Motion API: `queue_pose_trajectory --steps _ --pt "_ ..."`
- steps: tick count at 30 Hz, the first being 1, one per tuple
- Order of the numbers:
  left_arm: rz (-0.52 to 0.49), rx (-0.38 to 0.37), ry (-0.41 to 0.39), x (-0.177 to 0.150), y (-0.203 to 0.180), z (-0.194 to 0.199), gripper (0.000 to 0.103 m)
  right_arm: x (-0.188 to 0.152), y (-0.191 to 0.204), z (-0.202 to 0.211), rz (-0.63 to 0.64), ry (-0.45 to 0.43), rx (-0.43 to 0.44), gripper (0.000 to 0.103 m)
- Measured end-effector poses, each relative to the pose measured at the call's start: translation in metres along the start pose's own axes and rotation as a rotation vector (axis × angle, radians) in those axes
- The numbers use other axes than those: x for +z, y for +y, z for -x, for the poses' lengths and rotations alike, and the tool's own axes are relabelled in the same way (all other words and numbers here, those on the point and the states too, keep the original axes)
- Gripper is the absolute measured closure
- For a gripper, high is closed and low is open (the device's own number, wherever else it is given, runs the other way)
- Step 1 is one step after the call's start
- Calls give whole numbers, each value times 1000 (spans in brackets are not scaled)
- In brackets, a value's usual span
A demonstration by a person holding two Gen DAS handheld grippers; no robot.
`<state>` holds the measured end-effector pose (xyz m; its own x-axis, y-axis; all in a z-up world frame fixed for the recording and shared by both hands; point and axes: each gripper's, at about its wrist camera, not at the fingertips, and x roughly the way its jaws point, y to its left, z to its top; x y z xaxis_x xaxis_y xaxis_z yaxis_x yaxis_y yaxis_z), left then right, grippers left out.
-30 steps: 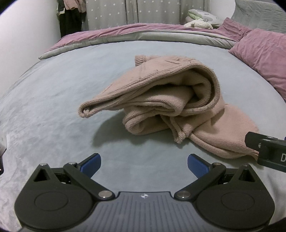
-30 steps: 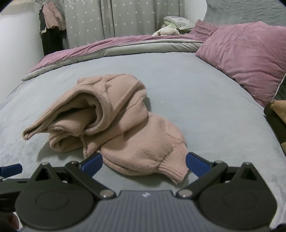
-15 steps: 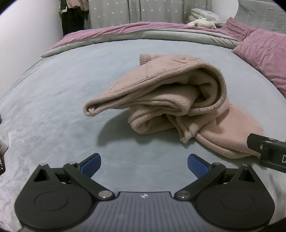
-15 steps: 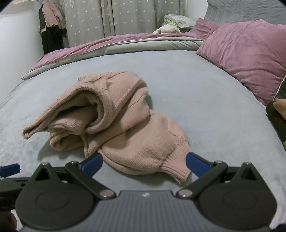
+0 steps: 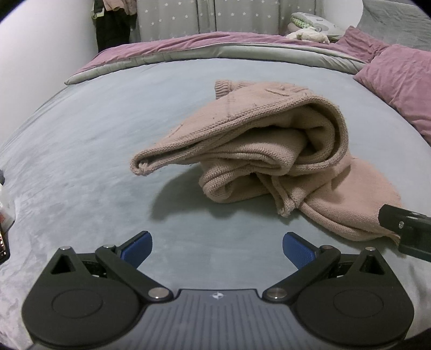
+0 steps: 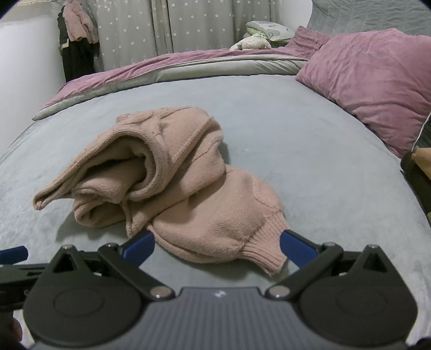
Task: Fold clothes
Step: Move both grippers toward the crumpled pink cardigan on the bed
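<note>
1. Cut off at the right edge of the left wrist view: right gripper (image 5: pixel 404 228), only a black finger link showing, just touching the near hem of the sweater (image 5: pixel 269 150). Inner folds of the sweater in shadow, hard to read.
2. Left gripper (image 5: pixel 216 249) spread wide and empty, blue fingertips (image 5: pixel 137 246) clear of the cloth; sweater ahead and slightly right, bunched on the grey bed (image 5: pixel 80 150).
3. Right gripper (image 6: pixel 216 249) likewise spread wide, clamping nothing; ribbed cuff (image 6: pixel 265 251) lying between its fingertips, brushing the right one.
4. Compared with a second ago: sweater larger and nearer in both views, cuff now deeper between the right fingertips.
5. Further ahead to the right: purple pillow (image 6: pixel 377 83); folded purple-grey duvet (image 6: pixel 161 67) beyond; star-print curtain (image 6: pixel 188 24) behind; hanging clothes (image 6: pixel 78 43) far left.
</note>
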<state>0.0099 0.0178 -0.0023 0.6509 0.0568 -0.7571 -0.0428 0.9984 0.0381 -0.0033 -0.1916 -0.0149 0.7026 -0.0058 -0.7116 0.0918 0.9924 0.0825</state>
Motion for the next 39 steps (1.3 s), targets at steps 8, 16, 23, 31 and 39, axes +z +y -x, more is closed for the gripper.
queue_pose_trajectory --steps 8,16,23,31,39 --pt "4 2 -2 1 3 0 0 1 -2 -1 0 3 -2 0" --pt "27 10 0 6 9 -2 0 1 -5 -2 -6 2 -9 0" --pt "39 21 -10 12 15 -6 0 3 -7 -4 -4 0 -20 0" --pt "52 34 -22 19 21 -11 0 9 -12 -13 -31 33 -21 0" --pt "72 0 -42 19 26 -22 0 13 -21 -33 -47 80 4 0"
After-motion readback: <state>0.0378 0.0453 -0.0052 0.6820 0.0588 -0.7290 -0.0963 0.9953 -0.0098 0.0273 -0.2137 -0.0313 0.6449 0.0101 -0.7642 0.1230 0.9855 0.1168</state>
